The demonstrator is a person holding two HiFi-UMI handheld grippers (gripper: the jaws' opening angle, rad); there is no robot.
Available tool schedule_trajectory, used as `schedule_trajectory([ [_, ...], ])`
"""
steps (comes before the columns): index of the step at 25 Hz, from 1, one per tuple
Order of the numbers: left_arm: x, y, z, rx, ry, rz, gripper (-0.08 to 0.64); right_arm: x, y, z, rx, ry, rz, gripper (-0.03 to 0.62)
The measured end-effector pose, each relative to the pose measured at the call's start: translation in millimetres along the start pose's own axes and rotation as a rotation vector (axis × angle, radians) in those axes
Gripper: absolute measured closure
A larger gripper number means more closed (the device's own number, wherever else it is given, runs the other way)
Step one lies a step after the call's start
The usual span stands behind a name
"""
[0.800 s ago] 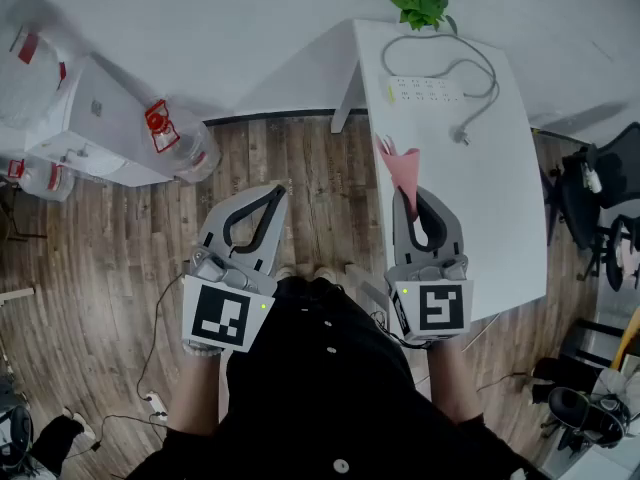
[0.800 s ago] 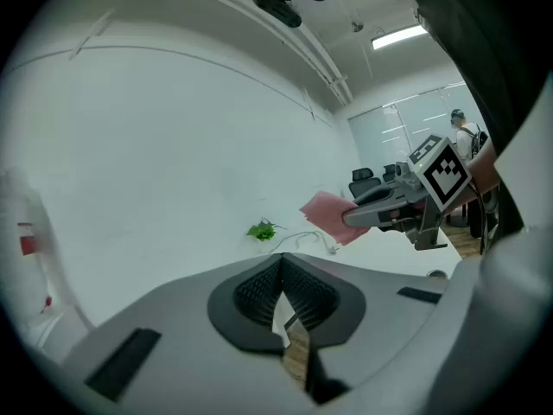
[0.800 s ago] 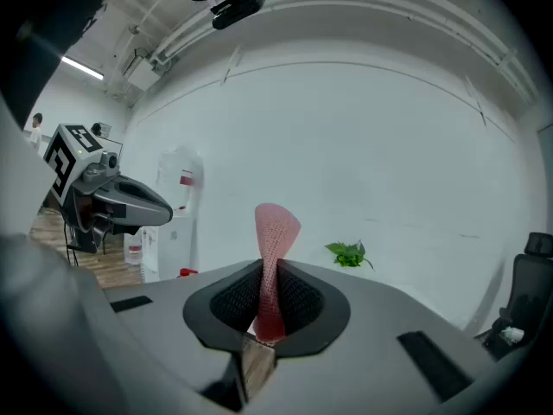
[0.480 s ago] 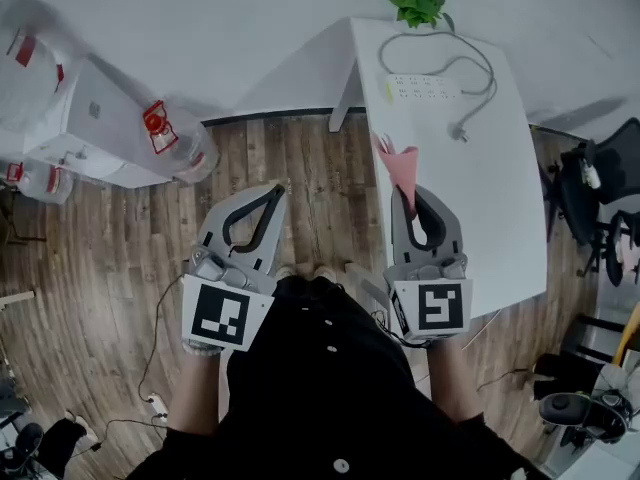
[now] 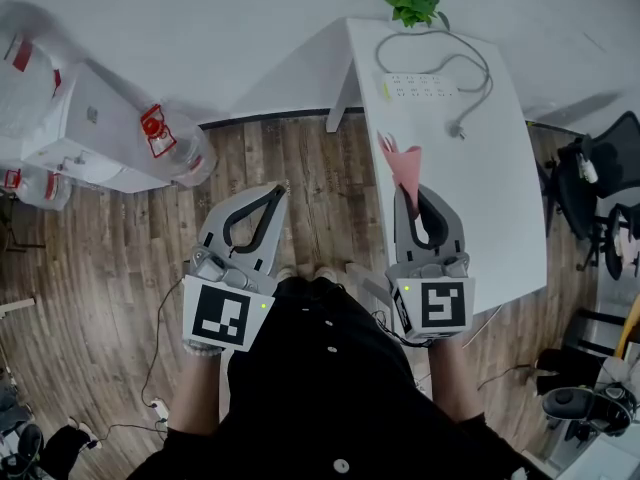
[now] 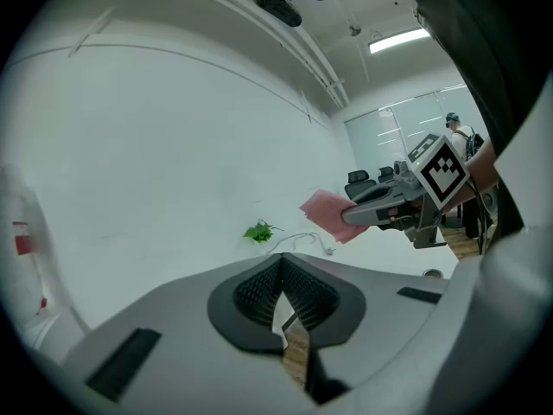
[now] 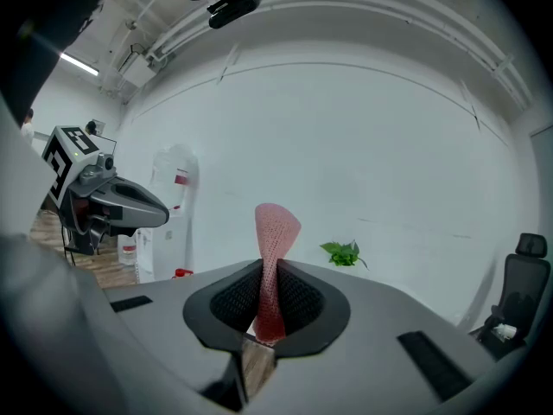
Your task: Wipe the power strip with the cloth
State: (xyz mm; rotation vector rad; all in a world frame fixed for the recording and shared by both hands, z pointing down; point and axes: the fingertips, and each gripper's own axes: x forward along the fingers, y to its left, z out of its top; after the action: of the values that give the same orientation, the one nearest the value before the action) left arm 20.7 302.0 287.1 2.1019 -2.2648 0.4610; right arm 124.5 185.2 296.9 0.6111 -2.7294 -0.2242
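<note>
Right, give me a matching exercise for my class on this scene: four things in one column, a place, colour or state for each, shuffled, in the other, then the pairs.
Things
1. cloth
2. power strip
3. left gripper
4. plant

Descriptions
A. shut on nothing, over the wooden floor
B. green, at the far end of the table
C. pink, clamped in the right gripper
D. white, flat on the table, its cable looped

Pairs: 1-C, 2-D, 3-A, 4-B
</note>
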Motion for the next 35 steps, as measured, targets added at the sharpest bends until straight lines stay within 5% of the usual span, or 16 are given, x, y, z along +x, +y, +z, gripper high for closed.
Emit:
schedule_trajectory([
  [19, -18.2, 27.6, -3.2, 0.025, -0.061, -0.067, 0.548, -4.1, 15.1, 22.4, 0.006, -0.067, -0.152, 0.535],
  [35, 17.1, 49.0, -5.6, 0.036, -0.059, -0.068, 0.548, 32.8, -9.2, 26.9, -0.012, -0.081, -0.165, 0.535],
])
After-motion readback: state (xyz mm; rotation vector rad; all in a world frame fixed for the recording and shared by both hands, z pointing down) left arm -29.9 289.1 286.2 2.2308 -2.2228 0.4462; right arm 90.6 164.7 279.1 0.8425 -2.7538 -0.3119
